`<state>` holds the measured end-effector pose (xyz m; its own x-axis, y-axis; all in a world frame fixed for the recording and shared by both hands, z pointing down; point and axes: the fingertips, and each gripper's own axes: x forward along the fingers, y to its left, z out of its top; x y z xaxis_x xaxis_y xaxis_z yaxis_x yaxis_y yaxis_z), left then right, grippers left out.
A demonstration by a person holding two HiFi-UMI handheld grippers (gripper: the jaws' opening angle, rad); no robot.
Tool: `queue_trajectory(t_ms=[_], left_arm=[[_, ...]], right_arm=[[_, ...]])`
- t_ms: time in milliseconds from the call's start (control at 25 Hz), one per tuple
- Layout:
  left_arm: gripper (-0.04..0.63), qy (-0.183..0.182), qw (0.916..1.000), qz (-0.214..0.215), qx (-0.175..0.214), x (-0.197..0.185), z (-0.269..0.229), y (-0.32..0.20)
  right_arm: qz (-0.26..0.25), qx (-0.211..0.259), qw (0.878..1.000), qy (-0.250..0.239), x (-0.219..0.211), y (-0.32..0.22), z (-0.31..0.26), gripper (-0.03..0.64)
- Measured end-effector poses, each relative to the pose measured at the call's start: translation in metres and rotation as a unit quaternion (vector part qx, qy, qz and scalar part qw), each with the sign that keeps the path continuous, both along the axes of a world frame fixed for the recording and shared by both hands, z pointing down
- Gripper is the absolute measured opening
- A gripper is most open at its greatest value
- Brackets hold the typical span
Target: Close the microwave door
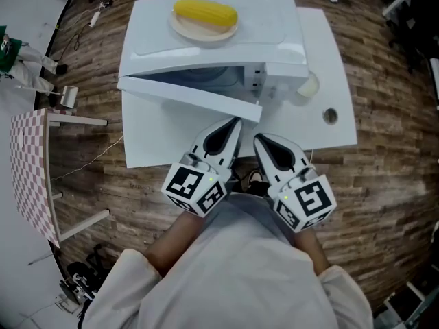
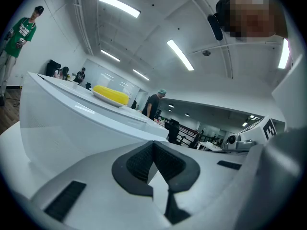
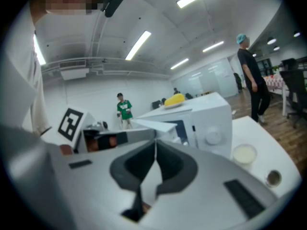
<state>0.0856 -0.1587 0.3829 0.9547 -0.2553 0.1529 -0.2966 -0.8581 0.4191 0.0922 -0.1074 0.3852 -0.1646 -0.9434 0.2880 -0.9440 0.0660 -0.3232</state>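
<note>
microwave door (image 1: 188,96) ajar, cup (image 3: 243,154) visible in right gripper view, not left

Yellow corn (image 1: 205,12) on plate (image 1: 204,33); small cup (image 1: 309,86) on white table (image 1: 330,55); checkered table (image 1: 27,163) left.

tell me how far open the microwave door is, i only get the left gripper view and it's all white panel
Observer: In the head view the door is partly open, hinged at the left, with its free edge angled out over the table.
Operator: where's my right gripper
Observer: The right gripper is beside the left gripper, jaws together and empty, close to the door's free edge.
Operator: anything on the right side
Observer: A small cup stands right of the microwave; it looks outside the door's path.
</note>
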Motion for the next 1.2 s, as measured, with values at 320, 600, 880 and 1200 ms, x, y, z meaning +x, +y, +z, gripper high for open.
queue_trajectory(t_ms=[320, 600, 880, 1200], left_arm=[[0.02, 0.002, 1.0, 0.003, -0.001, 0.011, 0.0, -0.008], [0.02, 0.006, 0.9999, 0.002, -0.01, 0.021, 0.001, -0.015], [0.02, 0.009, 0.9999, -0.002, -0.011, 0.031, 0.001, -0.025], [0.02, 0.012, 0.9998, -0.003, -0.015, 0.039, 0.001, -0.032]], right_arm=[[0.007, -0.002, 1.0, -0.001, 0.008, -0.003, 0.002, 0.025], [0.012, -0.008, 1.0, -0.006, 0.016, -0.006, 0.005, 0.025], [0.014, -0.01, 1.0, -0.007, 0.02, -0.008, 0.006, 0.025], [0.014, -0.012, 1.0, -0.007, 0.023, -0.01, 0.006, 0.025]])
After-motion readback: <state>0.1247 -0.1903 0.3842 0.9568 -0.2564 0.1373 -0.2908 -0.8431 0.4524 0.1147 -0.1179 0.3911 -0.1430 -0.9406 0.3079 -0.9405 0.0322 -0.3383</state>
